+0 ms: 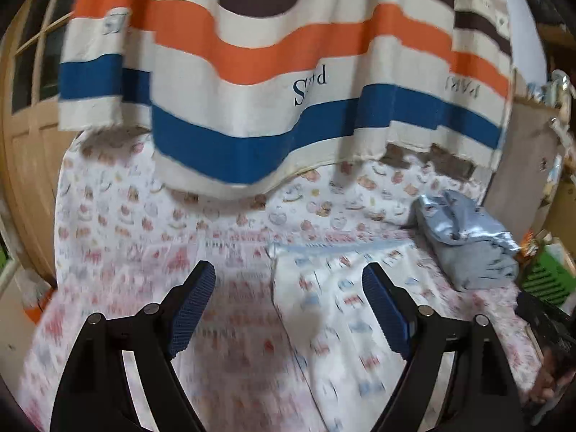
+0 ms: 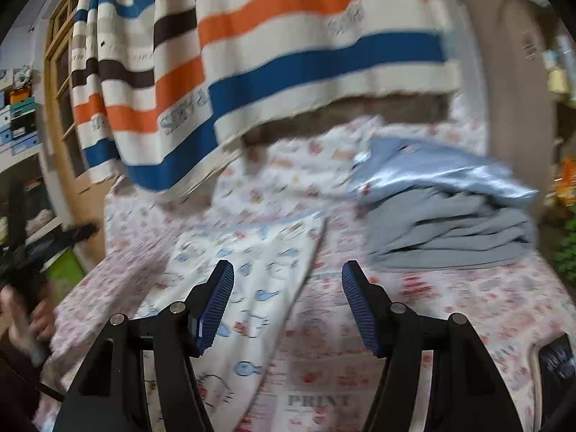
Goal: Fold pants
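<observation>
White pants printed with small blue fish (image 2: 259, 280) lie flat on the patterned bedsheet (image 2: 468, 306), running from the bed's middle toward the near left. In the left wrist view the pants (image 1: 345, 309) lie below and right of centre, blurred. My left gripper (image 1: 288, 302) is open and empty, hovering over the pants' left edge. My right gripper (image 2: 288, 302) is open and empty, just above the pants' right edge. The other hand-held gripper (image 2: 21, 252) shows at the far left of the right wrist view.
A pile of folded blue-grey clothes (image 2: 450, 223) sits on the bed at the right, also in the left wrist view (image 1: 468, 241). A striped orange, blue and brown curtain (image 1: 270, 72) hangs over the bed's far edge. A wooden window frame (image 2: 57, 72) stands on the left.
</observation>
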